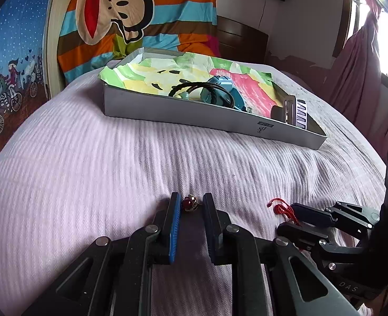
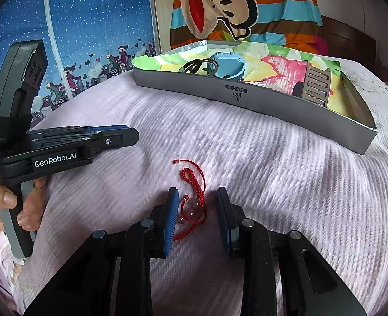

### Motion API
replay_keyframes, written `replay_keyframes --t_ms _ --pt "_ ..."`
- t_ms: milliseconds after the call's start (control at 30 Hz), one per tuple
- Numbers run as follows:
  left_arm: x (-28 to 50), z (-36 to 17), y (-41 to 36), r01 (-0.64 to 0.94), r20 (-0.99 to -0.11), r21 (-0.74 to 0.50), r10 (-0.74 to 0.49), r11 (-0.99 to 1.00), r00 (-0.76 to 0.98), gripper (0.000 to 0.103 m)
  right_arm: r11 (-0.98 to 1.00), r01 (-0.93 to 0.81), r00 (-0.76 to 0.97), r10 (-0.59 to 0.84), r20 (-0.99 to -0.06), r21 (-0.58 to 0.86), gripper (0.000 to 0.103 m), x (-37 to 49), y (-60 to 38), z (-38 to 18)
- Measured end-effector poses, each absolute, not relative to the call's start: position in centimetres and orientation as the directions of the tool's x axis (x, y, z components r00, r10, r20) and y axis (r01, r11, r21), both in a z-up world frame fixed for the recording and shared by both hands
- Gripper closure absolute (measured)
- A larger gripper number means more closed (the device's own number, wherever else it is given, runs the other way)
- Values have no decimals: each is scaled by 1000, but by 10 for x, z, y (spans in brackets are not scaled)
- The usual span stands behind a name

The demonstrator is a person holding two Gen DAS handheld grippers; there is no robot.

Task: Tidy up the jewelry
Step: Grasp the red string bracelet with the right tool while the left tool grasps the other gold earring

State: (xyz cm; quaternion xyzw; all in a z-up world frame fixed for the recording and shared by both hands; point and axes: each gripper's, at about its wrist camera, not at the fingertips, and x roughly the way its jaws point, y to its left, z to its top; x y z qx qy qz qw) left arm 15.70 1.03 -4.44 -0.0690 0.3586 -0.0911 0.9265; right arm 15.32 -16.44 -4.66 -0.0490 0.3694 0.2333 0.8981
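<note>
Left gripper: jaws partly open, low over the bed, with a small red-and-gold bead charm sitting between the blue-padded fingertips; we see gaps on both sides, so we can't tell if either pad touches it, and it's not clamped. Right gripper: jaws open wider, straddling a red braided cord bracelet with clear pinkish round beads; the beads lie close to the left pad, well clear of the other pad, nothing held. The cord loops forward past the fingertips onto the pale pink ribbed bedspread. From the left wrist view we only see the cord's red end poking out beside the right gripper's fingers, just right of our left tool. In the right wrist view a hand grips the left tool's grey handle. Further out, nothing lies on the bedspread between the grippers and a shallow grey cardboard box. The box is lined with crumpled green, yellow and pink tissue paper. It holds a blue watch tangled with black looped bands, plus a grey slatted piece at the right end. Behind the box is a striped cartoon monkey blanket, with a blue polka-dot fabric to its left.
</note>
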Motion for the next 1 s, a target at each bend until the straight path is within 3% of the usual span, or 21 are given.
replay_keyframes --t_ms 233,1000 --pt "156 -44 9 124 -650 -184 -216 975 729 87 890 -447 624 385 -680 94 94 153 -166 -47" --pt "137 -29 8 104 -597 -180 -193 978 779 87 899 -411 694 415 -589 149 96 144 -188 -36"
